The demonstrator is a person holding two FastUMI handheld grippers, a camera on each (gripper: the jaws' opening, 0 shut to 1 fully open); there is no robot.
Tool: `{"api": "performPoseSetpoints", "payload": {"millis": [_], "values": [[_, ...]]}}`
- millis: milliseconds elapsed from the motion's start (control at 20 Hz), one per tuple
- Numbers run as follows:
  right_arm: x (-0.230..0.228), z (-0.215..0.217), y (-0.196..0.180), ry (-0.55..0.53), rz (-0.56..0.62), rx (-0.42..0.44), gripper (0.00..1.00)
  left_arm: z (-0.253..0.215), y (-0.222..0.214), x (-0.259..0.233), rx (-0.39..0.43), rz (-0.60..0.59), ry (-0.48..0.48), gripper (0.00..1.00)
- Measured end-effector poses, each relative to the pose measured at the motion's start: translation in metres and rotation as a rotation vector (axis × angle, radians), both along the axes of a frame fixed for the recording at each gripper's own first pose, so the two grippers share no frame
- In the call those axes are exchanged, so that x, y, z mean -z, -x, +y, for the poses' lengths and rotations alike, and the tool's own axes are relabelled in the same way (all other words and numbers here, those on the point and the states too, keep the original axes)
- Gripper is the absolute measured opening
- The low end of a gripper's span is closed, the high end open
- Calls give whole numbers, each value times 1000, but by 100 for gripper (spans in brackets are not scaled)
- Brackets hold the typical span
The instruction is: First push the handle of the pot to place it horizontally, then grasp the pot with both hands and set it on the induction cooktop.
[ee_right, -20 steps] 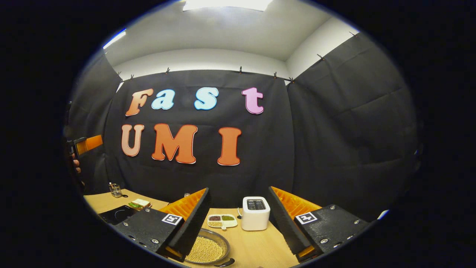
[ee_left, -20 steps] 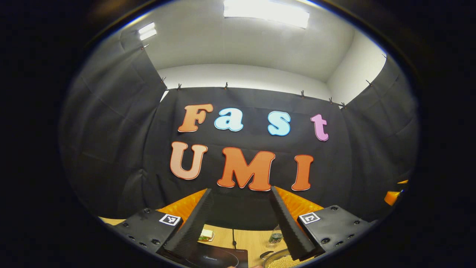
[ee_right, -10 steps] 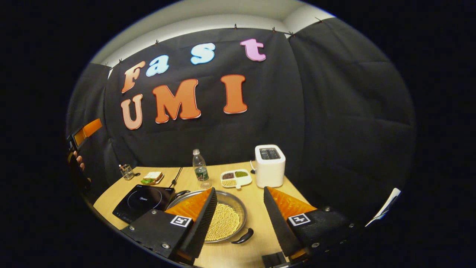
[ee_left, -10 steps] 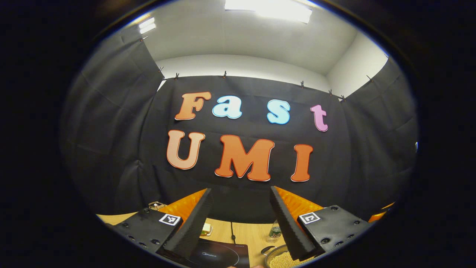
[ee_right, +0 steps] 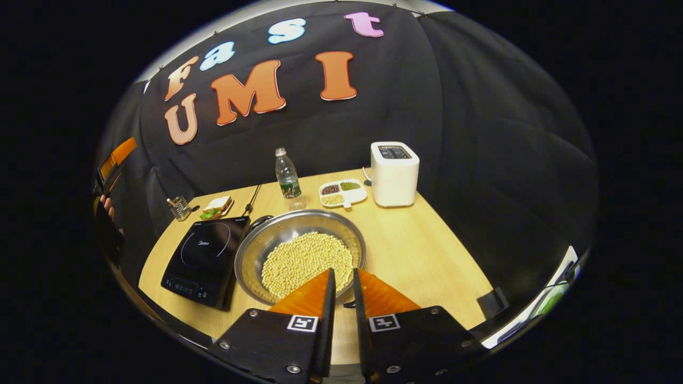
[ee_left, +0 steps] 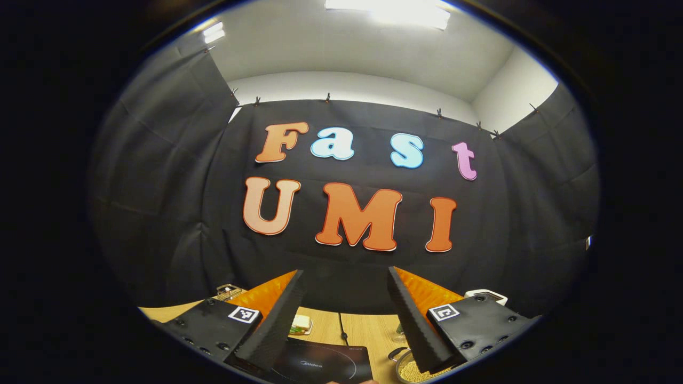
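A steel pot (ee_right: 301, 256) full of pale beans stands on the wooden table (ee_right: 427, 250), just right of the black induction cooktop (ee_right: 205, 258). Its far handle (ee_right: 260, 220) points toward the cooktop's back corner. My right gripper (ee_right: 343, 274) hovers over the pot's near rim, fingers drawn together to a thin slit. A dark bit of the near handle (ee_right: 349, 305) shows in that slit; contact is unclear. My left gripper (ee_left: 346, 272) is open and held high, facing the wall, with the cooktop (ee_left: 320, 365) and the pot (ee_left: 411, 370) low beneath it.
Behind the pot stand a water bottle (ee_right: 287, 173), a divided dish (ee_right: 342, 193) and a white toaster (ee_right: 394, 173). A sandwich plate (ee_right: 216, 207) and a utensil holder (ee_right: 180, 208) sit at the back left. A hand (ee_right: 106, 205) holds the other gripper at the left edge.
My right gripper tilted down toward the table, came over the pot's near rim and went from open to shut. The left gripper drifted slightly and stayed open.
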State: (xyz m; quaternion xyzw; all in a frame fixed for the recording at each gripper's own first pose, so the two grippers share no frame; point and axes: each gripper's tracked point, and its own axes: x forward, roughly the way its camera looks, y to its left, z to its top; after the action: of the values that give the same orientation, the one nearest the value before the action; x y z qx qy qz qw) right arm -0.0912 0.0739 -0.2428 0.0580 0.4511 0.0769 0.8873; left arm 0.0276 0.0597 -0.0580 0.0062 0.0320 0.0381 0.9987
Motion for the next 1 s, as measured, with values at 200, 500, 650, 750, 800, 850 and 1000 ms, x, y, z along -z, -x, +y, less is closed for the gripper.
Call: {"api": "performPoseSetpoints", "payload": {"millis": [200,500,650,750,800,850,1000], "values": [[22,27,38,-119,166,-24,14,8,-3,11,-1,19,26,100],[57,29,56,-138,298,25,1,24,-3,24,-28,49,34,100],[81,32,59,-115,341,19,0,30,-2,25,-42,48,23,100],[91,36,57,-149,388,52,0,32,-3,24,-49,48,15,100],[96,35,55,-153,401,63,0,33,-3,25,-51,48,13,100],[104,32,53,-142,410,74,0,34,-3,25,-51,49,13,100],[114,30,51,-150,446,88,0,36,-3,28,-59,57,9,100]]}}
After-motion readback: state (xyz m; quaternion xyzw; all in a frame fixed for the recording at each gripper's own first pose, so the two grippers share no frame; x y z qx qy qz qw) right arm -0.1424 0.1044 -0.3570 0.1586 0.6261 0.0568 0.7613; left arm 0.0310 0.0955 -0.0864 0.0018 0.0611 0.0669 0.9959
